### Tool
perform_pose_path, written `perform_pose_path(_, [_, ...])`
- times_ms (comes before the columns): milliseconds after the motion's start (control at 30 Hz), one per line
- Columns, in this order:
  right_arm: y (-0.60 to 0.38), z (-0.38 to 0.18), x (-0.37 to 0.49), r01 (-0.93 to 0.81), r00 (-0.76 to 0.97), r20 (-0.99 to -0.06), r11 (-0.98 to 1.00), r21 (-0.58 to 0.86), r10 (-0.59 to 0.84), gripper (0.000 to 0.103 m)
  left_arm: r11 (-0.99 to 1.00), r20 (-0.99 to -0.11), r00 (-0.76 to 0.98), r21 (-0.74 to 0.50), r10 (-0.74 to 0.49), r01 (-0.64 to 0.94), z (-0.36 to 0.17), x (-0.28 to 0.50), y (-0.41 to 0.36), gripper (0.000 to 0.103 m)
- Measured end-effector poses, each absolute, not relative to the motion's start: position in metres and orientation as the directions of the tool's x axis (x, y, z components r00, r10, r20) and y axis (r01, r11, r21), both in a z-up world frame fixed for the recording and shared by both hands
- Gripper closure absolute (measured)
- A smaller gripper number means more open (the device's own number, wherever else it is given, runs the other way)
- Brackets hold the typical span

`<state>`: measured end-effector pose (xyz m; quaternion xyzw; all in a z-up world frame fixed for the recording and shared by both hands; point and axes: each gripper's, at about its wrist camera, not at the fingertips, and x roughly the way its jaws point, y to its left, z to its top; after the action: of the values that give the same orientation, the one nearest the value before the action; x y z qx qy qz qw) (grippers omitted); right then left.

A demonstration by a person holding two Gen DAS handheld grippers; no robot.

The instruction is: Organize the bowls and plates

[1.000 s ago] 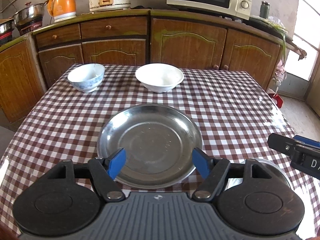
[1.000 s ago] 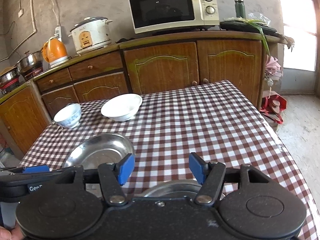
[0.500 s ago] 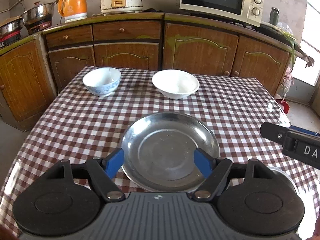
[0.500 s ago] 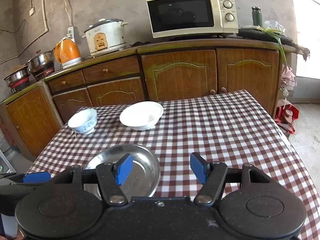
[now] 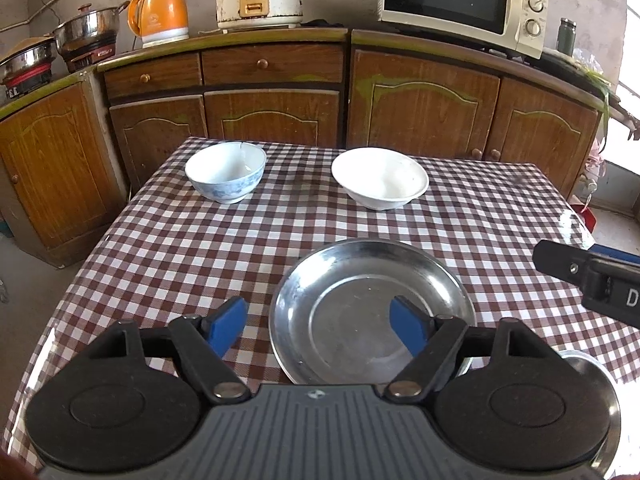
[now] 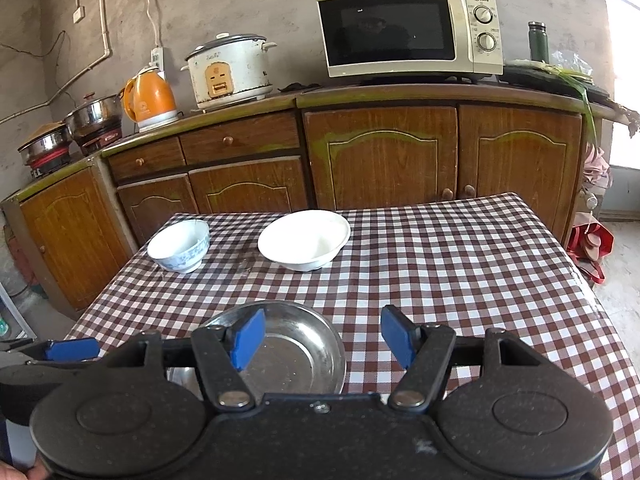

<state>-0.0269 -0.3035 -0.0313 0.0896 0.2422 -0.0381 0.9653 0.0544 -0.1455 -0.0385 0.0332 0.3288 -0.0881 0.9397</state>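
Note:
A steel plate lies on the near part of the checked table. Far back stand a blue-patterned bowl on the left and a wider white bowl to its right, apart from each other. My left gripper hovers open over the plate's left rim, holding nothing. My right gripper is open and empty too, over the plate's right edge. Each gripper shows at the edge of the other's view: the right gripper, the left gripper.
A rim of another steel dish peeks out at the lower right, mostly hidden by my left gripper's body. Wooden cabinets stand behind the table, bearing a microwave, a rice cooker, an orange kettle and pots.
Both grippers have drawn back from the table and risen a little, so more cloth and cabinet shows. The plate now sits right of centre in the left wrist view. Both stay open.

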Motion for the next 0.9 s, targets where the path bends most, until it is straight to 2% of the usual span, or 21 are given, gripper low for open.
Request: perform_pose_path(900, [-0.299,-0.028,0.023,0.118,0.875,-0.484,0.979,0.167,-0.023,0.024,0.982,-0.628,0.765,0.008,-0.141,0.188,-0.034,0.095,-0.137,0.017])
